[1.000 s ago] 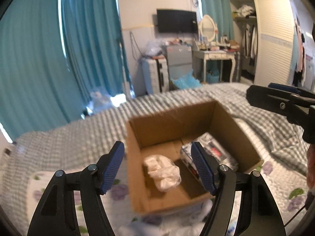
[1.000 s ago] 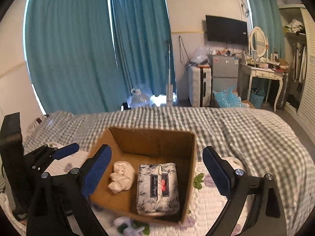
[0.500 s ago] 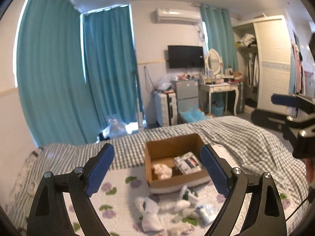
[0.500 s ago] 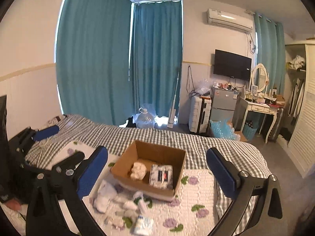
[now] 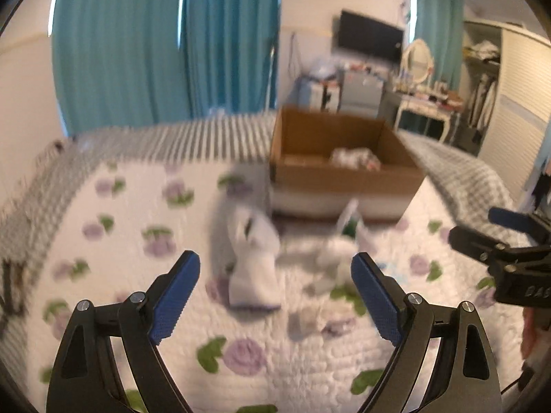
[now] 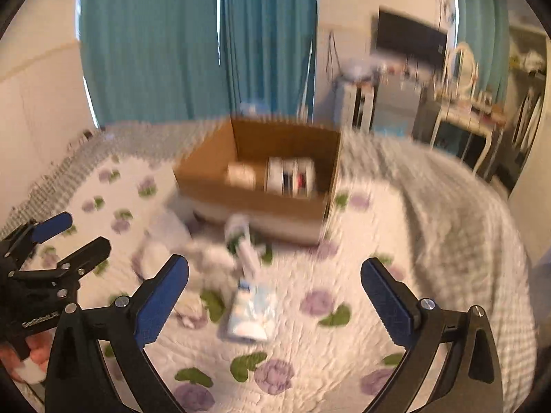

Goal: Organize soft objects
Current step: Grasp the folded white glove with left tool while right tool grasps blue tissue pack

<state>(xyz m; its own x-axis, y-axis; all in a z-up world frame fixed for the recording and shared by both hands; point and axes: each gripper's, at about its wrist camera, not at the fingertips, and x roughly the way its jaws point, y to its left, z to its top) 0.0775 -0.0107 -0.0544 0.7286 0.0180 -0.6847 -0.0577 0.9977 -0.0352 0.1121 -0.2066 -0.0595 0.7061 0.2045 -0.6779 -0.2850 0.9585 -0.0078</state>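
While both views were smeared by motion, the layout could still be read against the cardboard box [image 6: 261, 186] standing on the bed [image 6: 430, 213]. Inside the box lay a crumpled white bundle [image 6: 241, 176] toward its left side and a patterned tissue pack [image 6: 291, 179] beside it on the right, so part of the sorting looked done. Just in front of the box, on the flowered quilt [image 5: 137, 213], several soft things were left loose: a white sock-like piece [image 5: 253, 261] off the box's front left corner, a blurred heap of white cloth [image 5: 330, 258] before its front wall, and a small blue-and-white packet [image 6: 249, 313] farther out from that wall. By my judgement roughly two items were stowed and at least three remained outside.

The left tongs [image 5: 275, 296] were spread wide and empty, pointing at the sock-like piece, which lay between the box and their tips. The right tongs [image 6: 275, 299] were likewise released and held nothing, hovering over the packet. Neither pair touched any cloth as far as the blur allowed me to tell.
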